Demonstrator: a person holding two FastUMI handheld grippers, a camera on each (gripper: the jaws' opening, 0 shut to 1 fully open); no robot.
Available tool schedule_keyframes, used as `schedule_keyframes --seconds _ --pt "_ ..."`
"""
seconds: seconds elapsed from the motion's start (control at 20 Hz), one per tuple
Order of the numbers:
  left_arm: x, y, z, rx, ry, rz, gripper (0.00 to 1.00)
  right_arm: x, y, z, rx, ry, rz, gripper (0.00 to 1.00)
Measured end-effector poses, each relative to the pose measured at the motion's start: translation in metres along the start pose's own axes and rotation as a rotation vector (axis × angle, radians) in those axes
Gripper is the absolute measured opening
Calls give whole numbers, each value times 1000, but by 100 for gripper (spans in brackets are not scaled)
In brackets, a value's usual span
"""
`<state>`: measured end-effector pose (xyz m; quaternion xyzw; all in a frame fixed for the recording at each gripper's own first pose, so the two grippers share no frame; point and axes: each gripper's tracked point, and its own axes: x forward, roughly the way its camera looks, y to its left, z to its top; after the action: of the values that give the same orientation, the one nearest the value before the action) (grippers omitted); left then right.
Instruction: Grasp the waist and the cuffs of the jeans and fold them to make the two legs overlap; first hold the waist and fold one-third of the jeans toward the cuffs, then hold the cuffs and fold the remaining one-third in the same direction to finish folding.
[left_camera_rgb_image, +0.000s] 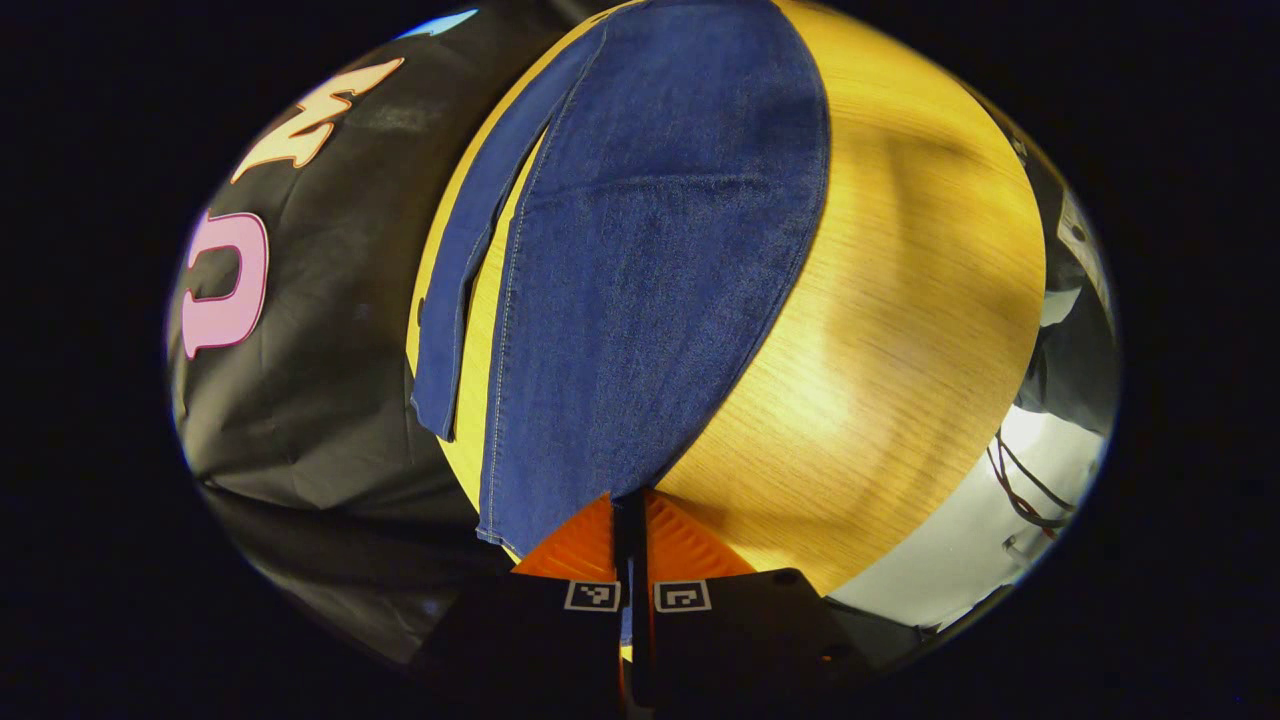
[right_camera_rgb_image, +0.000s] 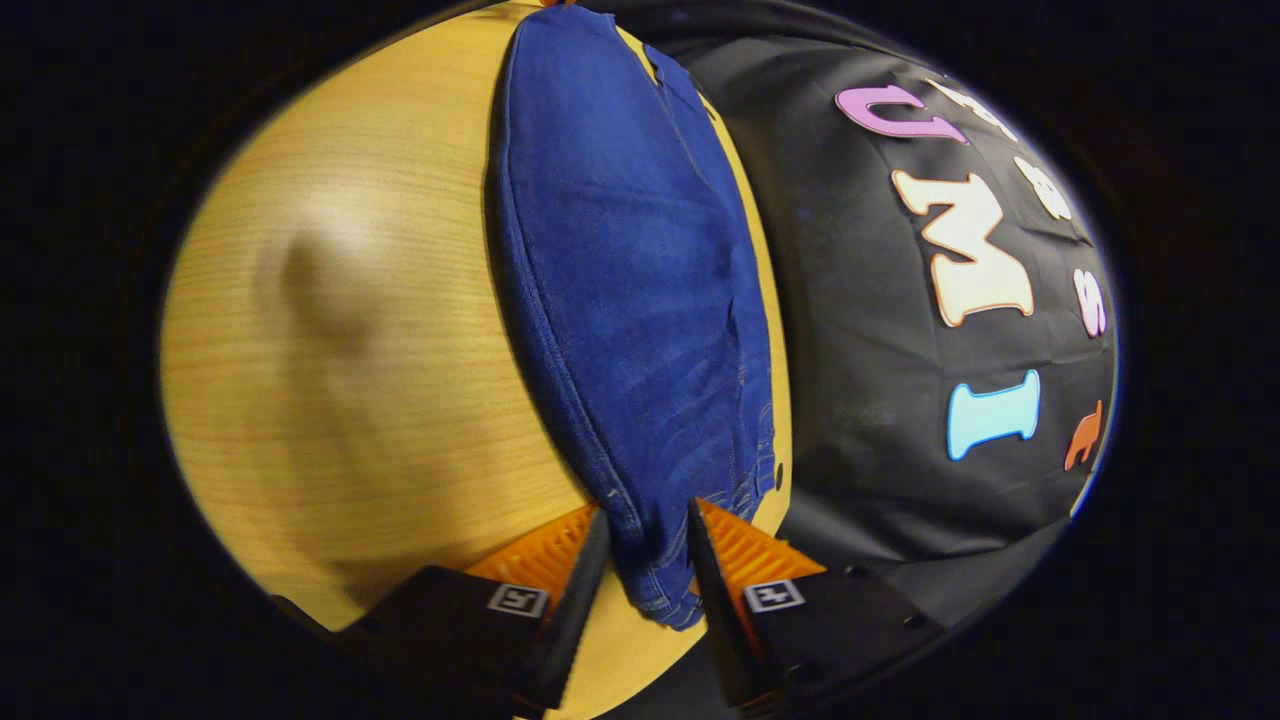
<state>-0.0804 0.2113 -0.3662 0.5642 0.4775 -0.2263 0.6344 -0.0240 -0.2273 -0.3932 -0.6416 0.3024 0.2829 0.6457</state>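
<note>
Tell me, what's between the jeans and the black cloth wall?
In the left gripper view, a narrow strip of bare wooden table runs between the jeans and the wall. The right gripper view shows the same thin tabletop edge.

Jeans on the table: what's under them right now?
Under the jeans lies the wooden table, bare beside them and showing in a strip between the two legs. A second leg sticks out at one side. Whatever lies beneath the denim itself is covered.
</note>
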Motion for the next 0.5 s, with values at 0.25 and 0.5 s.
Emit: schedule_keyframes --seconds 0.25,0.5 --pt "0 1 0 -47 5 7 0 10 2 0 37 19 -5 2" --pt "-7 15 5 -308 4 27 0 -14 -28 5 267 13 -104 2"
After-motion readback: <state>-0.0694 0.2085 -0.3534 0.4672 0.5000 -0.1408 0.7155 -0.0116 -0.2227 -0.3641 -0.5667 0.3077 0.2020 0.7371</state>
